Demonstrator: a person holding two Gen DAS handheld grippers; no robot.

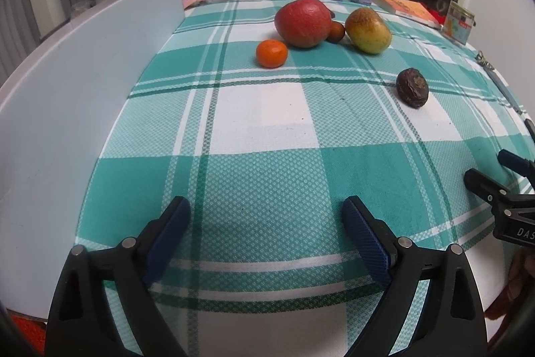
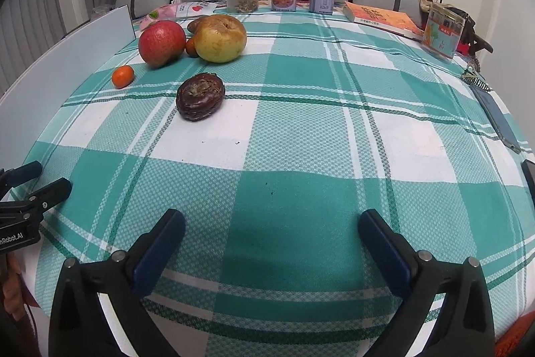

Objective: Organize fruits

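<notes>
Right now we are holding our left gripper (image 1: 265, 216) and right gripper (image 2: 271, 231) wide apart and empty over the checked cloth (image 2: 301, 156). Farther off, the dark fruit (image 2: 200, 96) is lying alone, the tangerine (image 1: 271, 53), apple (image 1: 302, 21) and pear (image 1: 367, 29) sitting beyond.

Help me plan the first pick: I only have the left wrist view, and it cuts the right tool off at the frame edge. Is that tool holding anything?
Observer: No. The right tool stands open, with only tablecloth between its fingers.
Operator: Is anything hidden behind the red apple and the pear?
Observer: Yes. A dark brown piece lies behind the pear, near the apple. I cannot tell what it is.
Operator: Which fruit is nearest the right tool?
Observer: The dark wrinkled fruit, ahead of it and to its left.
</notes>
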